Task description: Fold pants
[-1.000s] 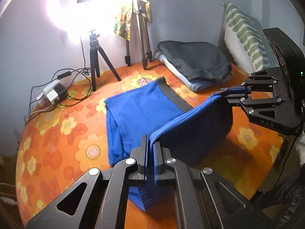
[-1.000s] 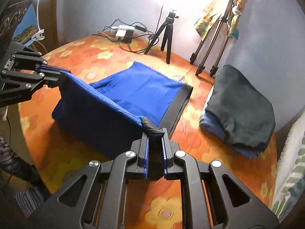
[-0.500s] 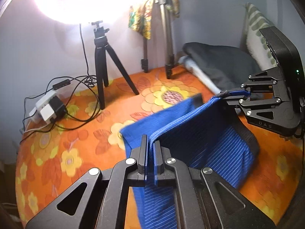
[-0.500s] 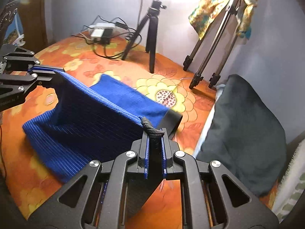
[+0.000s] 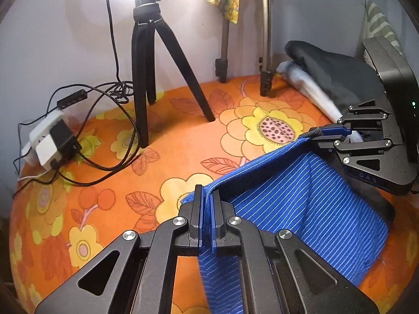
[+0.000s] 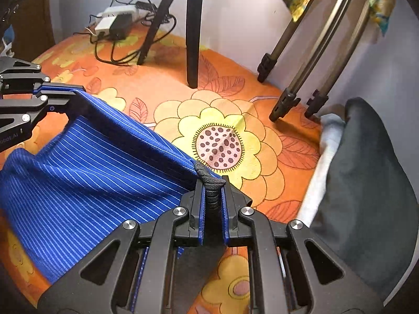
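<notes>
The pants (image 5: 301,209) run off the bottom edge in the left view, and their lower part is hidden behind the left tool (image 5: 207,217). The tripod (image 6: 192,26) top is cut off. The dark clothes (image 6: 366,183) cover most of a pale garment (image 6: 318,167).

The left gripper (image 5: 207,209) points toward 12 o'clock in its own view, jaws nearly closed and pinching cloth between the pads. The right gripper (image 6: 212,196) likewise points toward 12 o'clock in its own view, jaws clamped on a bunched dark band. From the left wrist, the right gripper sits at 2 o'clock, level, fingers aimed toward 9 o'clock
</notes>
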`<state>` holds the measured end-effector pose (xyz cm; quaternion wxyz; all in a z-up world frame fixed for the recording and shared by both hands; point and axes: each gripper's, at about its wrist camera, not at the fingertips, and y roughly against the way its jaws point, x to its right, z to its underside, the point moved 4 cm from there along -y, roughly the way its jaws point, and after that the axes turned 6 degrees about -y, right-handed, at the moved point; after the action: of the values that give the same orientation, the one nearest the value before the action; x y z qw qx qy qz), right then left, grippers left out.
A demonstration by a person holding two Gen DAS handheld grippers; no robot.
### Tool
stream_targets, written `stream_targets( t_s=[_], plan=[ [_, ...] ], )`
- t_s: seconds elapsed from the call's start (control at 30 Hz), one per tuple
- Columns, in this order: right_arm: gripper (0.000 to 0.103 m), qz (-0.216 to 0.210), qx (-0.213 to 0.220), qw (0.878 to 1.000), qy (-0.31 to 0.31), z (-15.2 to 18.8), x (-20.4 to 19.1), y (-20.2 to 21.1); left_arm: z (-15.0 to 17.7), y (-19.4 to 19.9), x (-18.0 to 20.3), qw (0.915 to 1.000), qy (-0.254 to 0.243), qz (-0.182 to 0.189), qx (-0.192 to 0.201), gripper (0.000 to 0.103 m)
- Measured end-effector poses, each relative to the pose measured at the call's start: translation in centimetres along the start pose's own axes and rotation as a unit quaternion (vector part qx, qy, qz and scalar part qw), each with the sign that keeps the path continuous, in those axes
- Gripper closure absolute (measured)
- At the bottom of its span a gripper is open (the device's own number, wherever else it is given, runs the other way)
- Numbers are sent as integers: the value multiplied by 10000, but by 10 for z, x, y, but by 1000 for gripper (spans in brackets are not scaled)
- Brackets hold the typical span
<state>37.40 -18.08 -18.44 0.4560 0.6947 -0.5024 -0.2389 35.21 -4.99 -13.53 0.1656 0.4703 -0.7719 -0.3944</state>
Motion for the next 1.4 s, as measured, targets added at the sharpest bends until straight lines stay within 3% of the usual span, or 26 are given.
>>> stream_targets(
  t_s=[0.27,0.37,0.43,0.5,0.63,0.77,0.87,0.9,1.0,1.2,1.27,1.4],
  plan=[
    [87,31,-125,9999,-115,-8,5,-11,-2,-15,-10,9998,18,-128,-137,99],
    [68,66,-158,9996,-246,-9,12,-11,-6,-18,-16,9995,15,-279,-123,98],
    [48,66,-150,9989,-450,-8,22,-9,-9,-21,-19,9992,7,-376,-130,97],
    [46,-30,-102,9980,-617,-8,29,-5,-11,-22,-22,9990,33,-417,-156,90],
    [45,-104,-14,9964,-842,-4,42,10,-14,-11,-27,9985,39,-536,-49,88],
    [37,-125,81,9946,-1030,2,52,22,-15,4,-29,9982,27,-585,91,85],
    [37,-272,156,9929,-1151,3,56,29,-12,4,-26,9992,30,-394,52,70],
    [37,-208,153,9936,-1100,2,56,29,-11,3,-25,9992,38,-385,32,70],
    [37,-181,115,9939,-1086,-1,54,26,-8,-4,-22,9995,64,-298,0,70],
    [36,-698,108,9858,-1521,-3,66,30,-1,-36,-12,9994,129,24,-330,71],
    [35,-835,33,9816,-1714,-2,75,30,1,-38,-11,9992,244,145,-268,88],
    [35,-924,49,9772,-1913,2,83,30,-1,-32,-8,9998,159,-8,-109,96]
  ],
)
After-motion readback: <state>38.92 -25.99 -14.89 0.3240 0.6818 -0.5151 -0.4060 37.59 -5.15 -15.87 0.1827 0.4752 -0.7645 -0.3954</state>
